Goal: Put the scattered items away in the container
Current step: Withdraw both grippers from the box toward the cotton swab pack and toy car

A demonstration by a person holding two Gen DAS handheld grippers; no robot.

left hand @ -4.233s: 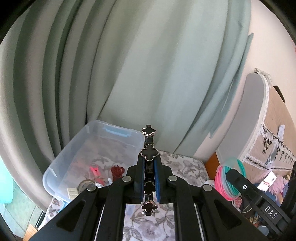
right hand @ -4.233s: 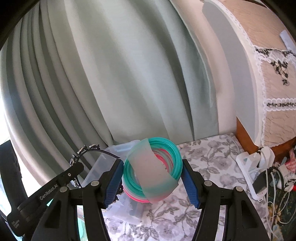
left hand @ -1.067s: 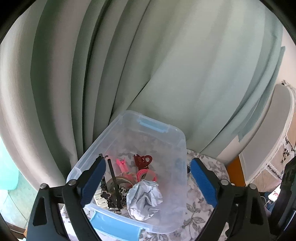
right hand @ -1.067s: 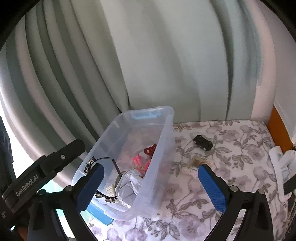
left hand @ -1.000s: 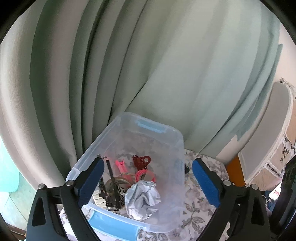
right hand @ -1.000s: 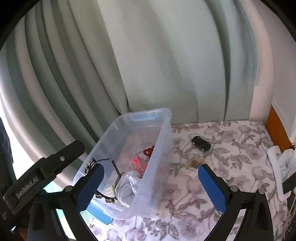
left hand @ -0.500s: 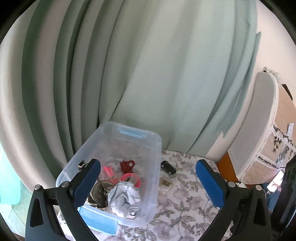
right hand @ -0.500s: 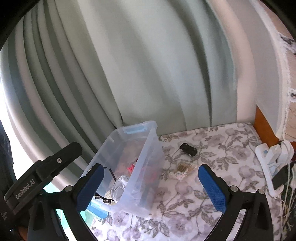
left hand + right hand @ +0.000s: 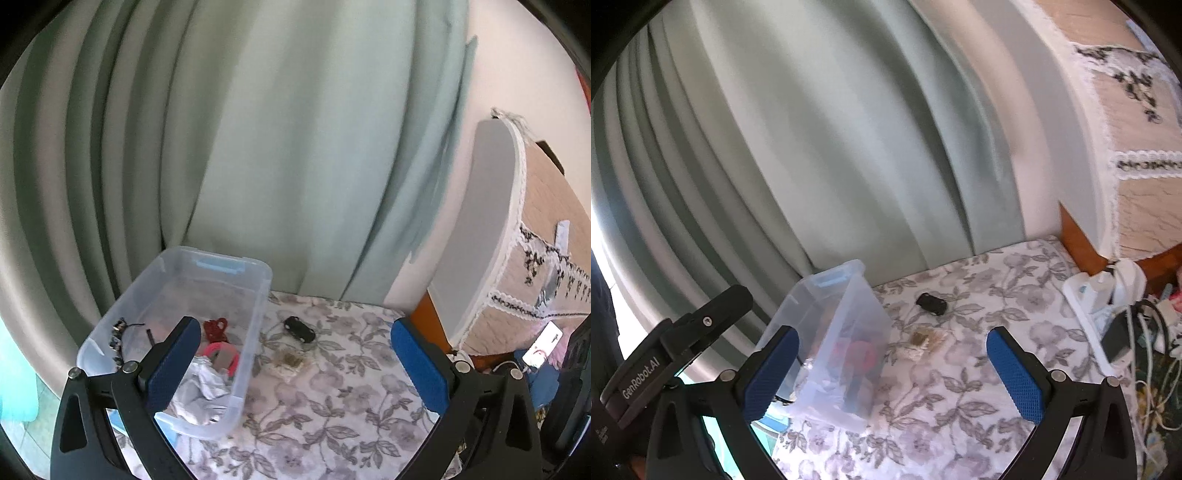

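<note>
A clear plastic bin (image 9: 258, 295) (image 9: 864, 314) with a blue latch stands on the floral cloth at the left. Inside it lie a crumpled white wad (image 9: 207, 384), a pink ring (image 9: 221, 349), a red clip (image 9: 216, 326) and a dark bracelet (image 9: 120, 326). On the cloth to its right lie a small black item (image 9: 299, 329) (image 9: 931, 303) and a little clear bag of gold bits (image 9: 290, 363) (image 9: 925, 339). My left gripper (image 9: 295, 363) hangs open above the bin's right wall. The right gripper (image 9: 892, 369) is open too, above the cloth. Neither holds anything.
Pale green curtains hang behind the table. A grey padded headboard (image 9: 480, 229) and orange wood edge (image 9: 430, 325) stand at the right. A white power strip (image 9: 1093, 302) with chargers and cables lies at the right edge. The left gripper's body (image 9: 676, 343) shows at lower left.
Both grippers have swung right and drawn back from the bin. The black item and small bag have come into fuller view. Earlier still, the held bracelet and rings were let go.
</note>
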